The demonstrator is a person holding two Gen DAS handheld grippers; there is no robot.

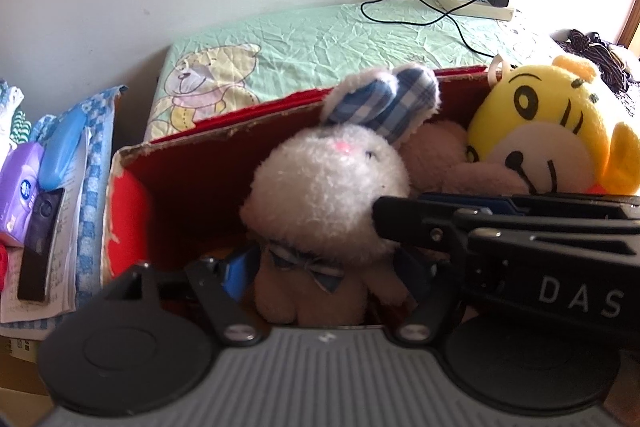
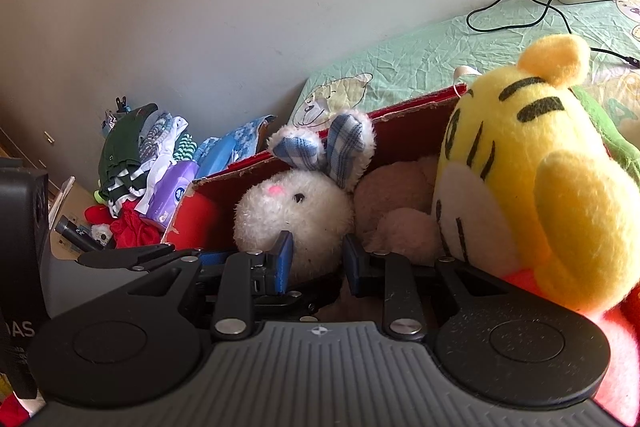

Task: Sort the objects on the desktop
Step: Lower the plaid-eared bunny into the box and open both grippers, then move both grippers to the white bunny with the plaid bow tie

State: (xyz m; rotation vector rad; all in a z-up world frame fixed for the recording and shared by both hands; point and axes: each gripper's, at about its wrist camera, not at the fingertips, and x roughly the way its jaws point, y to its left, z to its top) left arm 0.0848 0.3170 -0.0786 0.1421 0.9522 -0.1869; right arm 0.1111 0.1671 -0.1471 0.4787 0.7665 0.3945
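Tight quarters in the red box (image 1: pixel 192 163): the white rabbit (image 1: pixel 324 195) fills the middle, a pink plush (image 1: pixel 440 155) is wedged behind it, and the yellow tiger (image 1: pixel 556 131) blocks the right end. The only open pocket sits at the box's left end, beside the rabbit. The right claw (image 2: pixel 316 259) crowds the rabbit's head from the front. Left of the box, a tissue pack (image 2: pixel 172 195) and piled clothes (image 2: pixel 132 155) hem things in. Beyond the far wall the green bed sheet (image 1: pixel 340 35) lies open, apart from a black cable (image 1: pixel 432 15) and power strip (image 1: pixel 468 1).
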